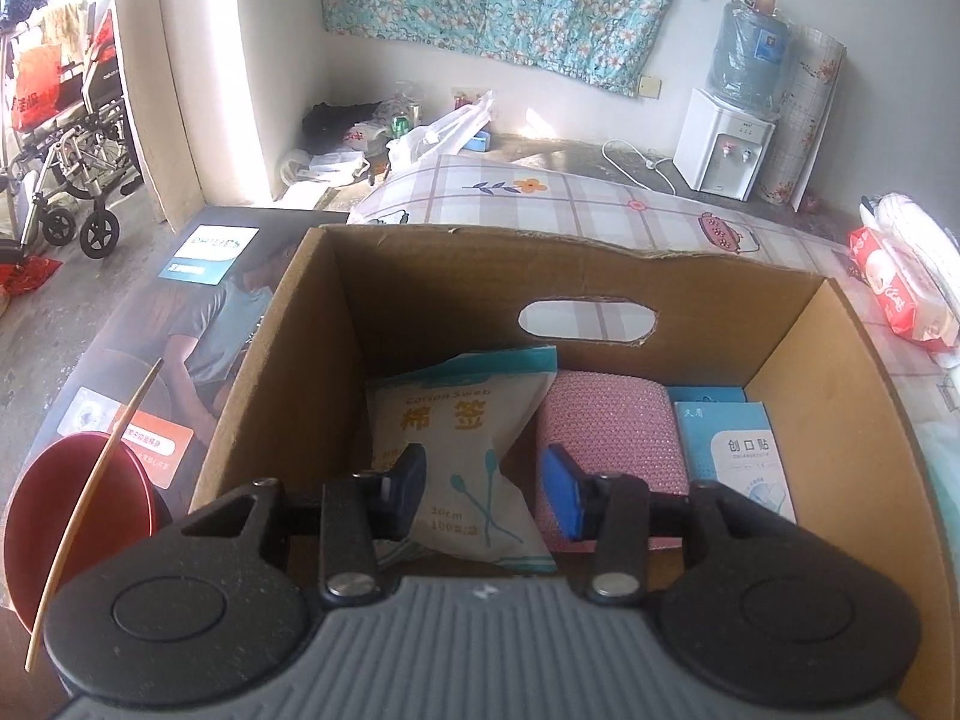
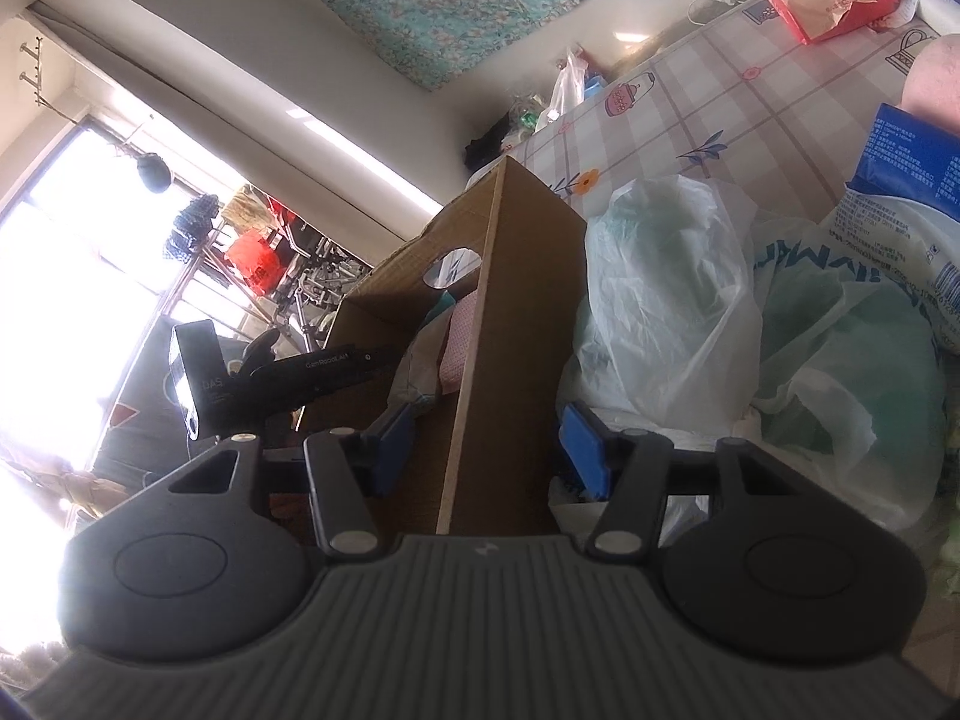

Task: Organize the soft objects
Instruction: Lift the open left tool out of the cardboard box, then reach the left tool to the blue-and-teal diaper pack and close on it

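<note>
An open cardboard box (image 1: pixel 810 396) stands on a checked tablecloth. Inside it lie a white cotton swab bag (image 1: pixel 456 420), a pink dotted roll (image 1: pixel 606 426) and a light blue plaster box (image 1: pixel 738 450). My left gripper (image 1: pixel 486 486) hangs over the box's near side, open, with the swab bag's lower part between its blue pads; the right pad stands clear of the bag. In the right wrist view my right gripper (image 2: pixel 489 450) is open and straddles the box's side wall (image 2: pixel 528 276), one finger inside and one outside. The pink roll (image 2: pixel 459 336) shows over the rim.
A red bowl (image 1: pixel 78 510) with a chopstick (image 1: pixel 96 498) across it sits left of the box. Crumpled plastic bags (image 2: pixel 672 300), a blue pack (image 2: pixel 906 156) and a red tissue pack (image 1: pixel 900 294) lie right of it. A water dispenser (image 1: pixel 726 144) and a wheelchair (image 1: pixel 72 150) stand beyond.
</note>
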Tool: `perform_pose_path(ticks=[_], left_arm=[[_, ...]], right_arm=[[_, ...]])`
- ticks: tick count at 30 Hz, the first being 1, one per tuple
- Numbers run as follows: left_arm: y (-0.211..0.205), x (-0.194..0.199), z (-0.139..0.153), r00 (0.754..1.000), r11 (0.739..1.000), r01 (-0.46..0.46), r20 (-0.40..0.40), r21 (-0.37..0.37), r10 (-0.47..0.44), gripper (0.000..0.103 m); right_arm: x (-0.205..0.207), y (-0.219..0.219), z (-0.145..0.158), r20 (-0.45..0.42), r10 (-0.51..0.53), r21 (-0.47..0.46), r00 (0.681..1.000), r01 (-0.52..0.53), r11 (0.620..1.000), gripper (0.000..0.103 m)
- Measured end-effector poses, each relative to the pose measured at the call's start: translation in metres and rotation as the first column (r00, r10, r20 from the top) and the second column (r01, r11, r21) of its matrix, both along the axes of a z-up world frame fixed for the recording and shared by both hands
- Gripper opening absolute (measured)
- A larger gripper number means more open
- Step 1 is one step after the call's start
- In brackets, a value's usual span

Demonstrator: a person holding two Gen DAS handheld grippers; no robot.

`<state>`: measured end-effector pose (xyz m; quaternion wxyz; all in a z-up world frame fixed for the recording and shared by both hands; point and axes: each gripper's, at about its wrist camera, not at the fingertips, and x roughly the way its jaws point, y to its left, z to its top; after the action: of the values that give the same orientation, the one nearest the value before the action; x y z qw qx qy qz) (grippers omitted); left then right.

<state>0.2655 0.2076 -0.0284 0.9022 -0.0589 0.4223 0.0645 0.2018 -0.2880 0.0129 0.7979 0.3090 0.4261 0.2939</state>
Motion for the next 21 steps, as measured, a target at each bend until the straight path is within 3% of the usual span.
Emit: perform_pose_path(ticks=[6,11,21], left_arm=[[-0.025,-0.033,0.049,0.99,0.998,0.053,0.129,-0.02,-0.05,0.053],[-0.069,-0.056,0.076,0.967,0.981,0.191,0.177,-0.026,-0.184,0.056],[-0.178,-0.079,0.097,0.867,0.891,0.454,0.219,0.023,-0.447,0.063]], right_arm=[[-0.024,-0.014,0.006,0.05,-0.031,-0.031,0.998,0.033,0.999,0.058],[-0.048,-0.029,0.009,0.067,-0.065,-0.043,0.996,0.068,0.997,0.058],[-0.079,-0.088,0.028,0.13,-0.156,-0.112,0.979,0.171,0.979,0.061]])
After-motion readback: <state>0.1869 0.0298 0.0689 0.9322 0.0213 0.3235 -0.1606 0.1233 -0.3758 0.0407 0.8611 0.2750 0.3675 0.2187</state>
